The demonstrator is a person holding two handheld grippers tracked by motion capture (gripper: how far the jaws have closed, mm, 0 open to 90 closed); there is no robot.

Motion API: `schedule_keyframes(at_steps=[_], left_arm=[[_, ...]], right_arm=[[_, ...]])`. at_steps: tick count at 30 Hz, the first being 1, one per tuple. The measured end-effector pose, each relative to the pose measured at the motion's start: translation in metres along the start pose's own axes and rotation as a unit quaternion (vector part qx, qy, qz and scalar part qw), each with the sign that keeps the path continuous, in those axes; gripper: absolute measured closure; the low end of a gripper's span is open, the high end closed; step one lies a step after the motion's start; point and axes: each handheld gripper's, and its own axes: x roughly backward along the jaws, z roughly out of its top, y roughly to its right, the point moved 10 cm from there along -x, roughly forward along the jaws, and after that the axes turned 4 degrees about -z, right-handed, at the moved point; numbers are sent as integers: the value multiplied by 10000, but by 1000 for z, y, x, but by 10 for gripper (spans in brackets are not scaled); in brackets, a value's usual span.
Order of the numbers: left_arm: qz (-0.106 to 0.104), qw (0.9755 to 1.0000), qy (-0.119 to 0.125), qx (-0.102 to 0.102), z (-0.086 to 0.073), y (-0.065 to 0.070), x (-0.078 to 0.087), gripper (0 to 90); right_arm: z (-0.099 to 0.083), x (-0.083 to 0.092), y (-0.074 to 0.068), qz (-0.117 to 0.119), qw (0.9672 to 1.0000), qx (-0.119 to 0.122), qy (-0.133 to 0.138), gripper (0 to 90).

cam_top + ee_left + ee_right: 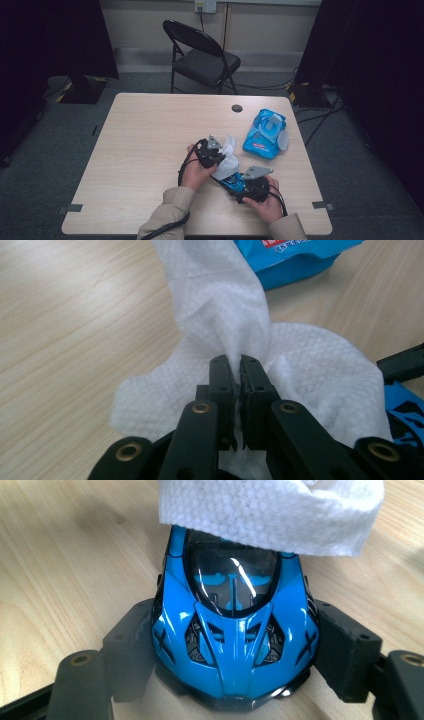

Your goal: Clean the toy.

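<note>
A glossy blue toy car (232, 630) with a dark windscreen sits between the jaws of my right gripper (235, 650), which press on both its sides. From above the car (234, 182) lies near the table's front edge, with the right gripper (240, 186) behind it. A white wet wipe (235, 325) is pinched in my left gripper (237, 362), whose jaws are shut on a fold of it. The wipe (270, 510) drapes over the far end of the car. In the high view the left gripper (220, 156) holds the wipe (227, 161) just left of the car.
A blue pack of wet wipes (266, 134) with its lid flipped up lies on the wooden table (145, 150) at the right rear. A small round grommet (237, 108) marks the back edge. A black folding chair (202, 55) stands beyond the table.
</note>
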Motion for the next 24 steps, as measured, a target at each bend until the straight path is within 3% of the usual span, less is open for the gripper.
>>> schedule_keyframes(at_steps=[8,14,16,24], left_arm=[[27,10000,46,75,-1,-3,5,860],[151,9999,1,17,-3,-9,11,860],[133,9999,19,105,-4,-12,13,860],[113,9998,-8,147,-8,-13,17,858]], right_arm=[[0,0,0,0,10000,0,0,263],[0,0,0,8,10000,3,2,263],[0,0,0,6,10000,5,0,263],[0,0,0,12,10000,8,1,264]])
